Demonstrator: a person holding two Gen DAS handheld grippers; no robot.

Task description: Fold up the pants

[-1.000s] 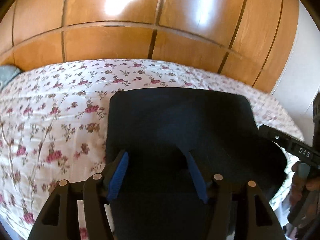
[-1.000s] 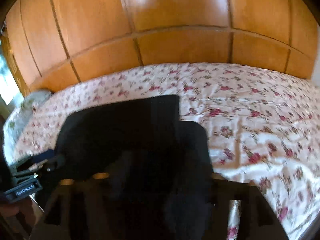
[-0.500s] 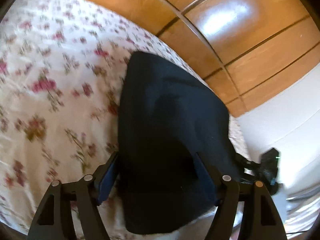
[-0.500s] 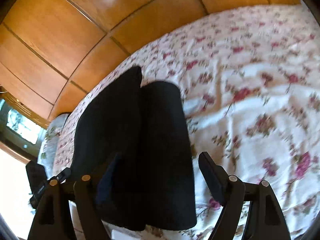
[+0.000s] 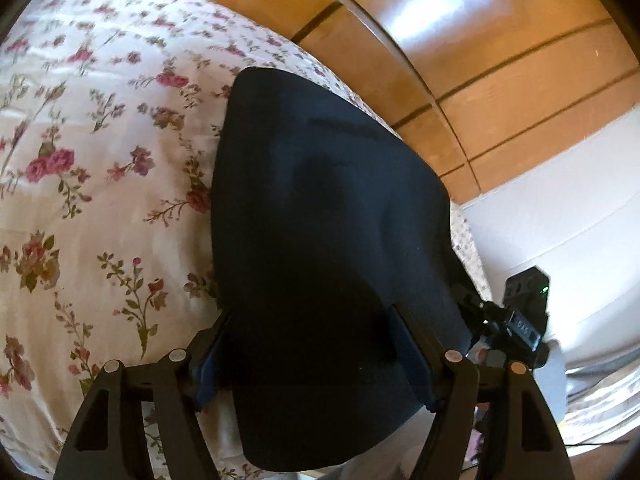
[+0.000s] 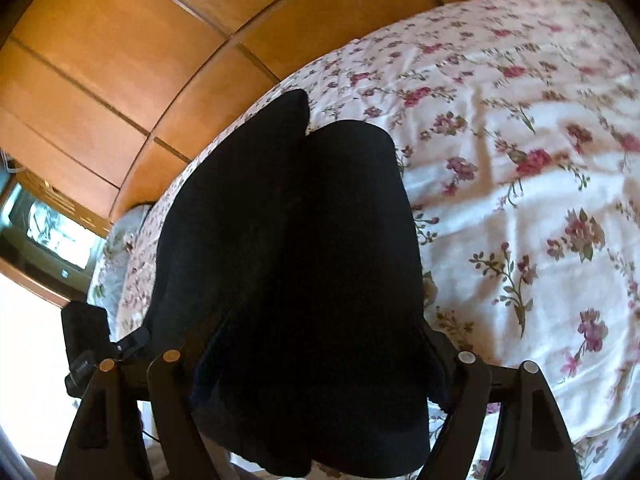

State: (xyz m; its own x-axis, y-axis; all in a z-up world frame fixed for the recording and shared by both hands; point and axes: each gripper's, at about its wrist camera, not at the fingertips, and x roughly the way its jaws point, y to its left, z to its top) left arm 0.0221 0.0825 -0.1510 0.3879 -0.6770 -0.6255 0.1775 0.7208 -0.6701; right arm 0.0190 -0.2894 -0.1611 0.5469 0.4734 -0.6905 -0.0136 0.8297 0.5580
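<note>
The bed (image 5: 80, 208), covered in a white sheet with a rose print, fills most of both views, and behind it runs a wall of glossy wooden panels (image 5: 500, 52). The pants (image 5: 320, 248), dark navy, lie on the bed at its near edge, already doubled into a compact, thick slab; in the right wrist view the pants (image 6: 288, 248) show two stacked lobes whose far ends do not line up, one reaching further toward the panels than the other. The near end of the pants hangs slightly over the bed's edge. The left gripper (image 5: 316, 360) straddles that near end with its fingers spread wide, one on each side of the cloth, and its jaws have just narrowed slightly; the right gripper (image 6: 316, 364) straddles the same end and has likewise just narrowed a little. Neither visibly pinches the fabric. The folding looks largely done; squaring the uneven far ends seems all that remains.
</note>
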